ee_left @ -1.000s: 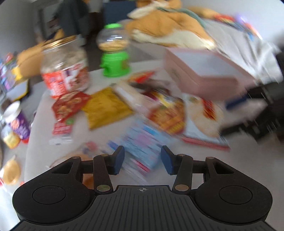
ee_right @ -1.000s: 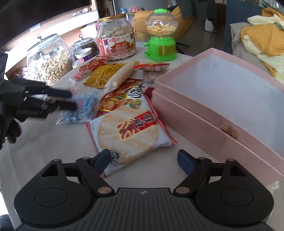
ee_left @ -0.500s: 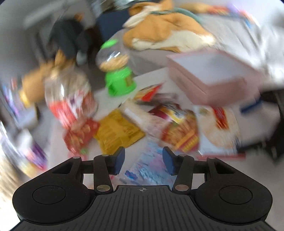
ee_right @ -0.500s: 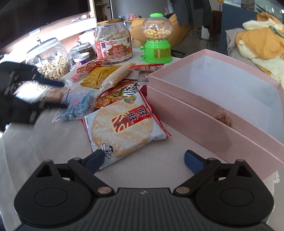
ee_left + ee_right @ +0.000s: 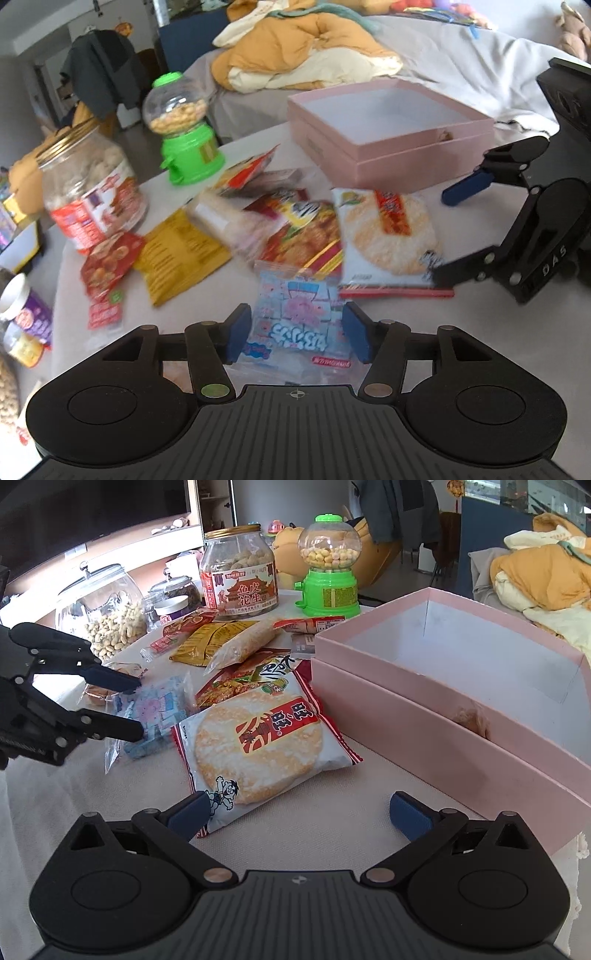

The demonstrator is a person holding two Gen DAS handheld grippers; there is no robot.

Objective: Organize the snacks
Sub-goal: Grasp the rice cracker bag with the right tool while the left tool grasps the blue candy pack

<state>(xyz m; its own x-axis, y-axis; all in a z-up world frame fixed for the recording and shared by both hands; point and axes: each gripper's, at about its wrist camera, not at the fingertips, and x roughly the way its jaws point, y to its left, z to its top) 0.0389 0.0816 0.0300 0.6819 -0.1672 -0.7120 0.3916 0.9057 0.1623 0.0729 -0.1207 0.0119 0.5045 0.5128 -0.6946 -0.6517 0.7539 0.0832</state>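
Note:
A blue-and-pink candy bag (image 5: pixel 295 325) lies flat on the table, right between the pads of my left gripper (image 5: pixel 297 334). The jaws are opening and the pads stand at the bag's two sides without squeezing it. In the right wrist view the left gripper (image 5: pixel 125 705) straddles the same candy bag (image 5: pixel 159 709). A large rice cracker bag (image 5: pixel 258 738) lies beside it. My right gripper (image 5: pixel 301 810) is open wide just in front of that bag, with only the bag's corner near its left finger. The open pink box (image 5: pixel 424 720) stands to the right; a small brown item lies inside.
Several more snack packets lie in a heap, among them a yellow packet (image 5: pixel 210 638) and a red-orange one (image 5: pixel 306 236). Behind them stand a jar of coated peanuts (image 5: pixel 240 579), a green gumball dispenser (image 5: pixel 330 576) and a glass peanut jar (image 5: pixel 107 613). Bedding (image 5: pixel 303 55) lies beyond the table.
My left gripper has swung over the candy bag and its jaws have spread apart around it. The right gripper's jaws have widened too, and it has hardly moved.

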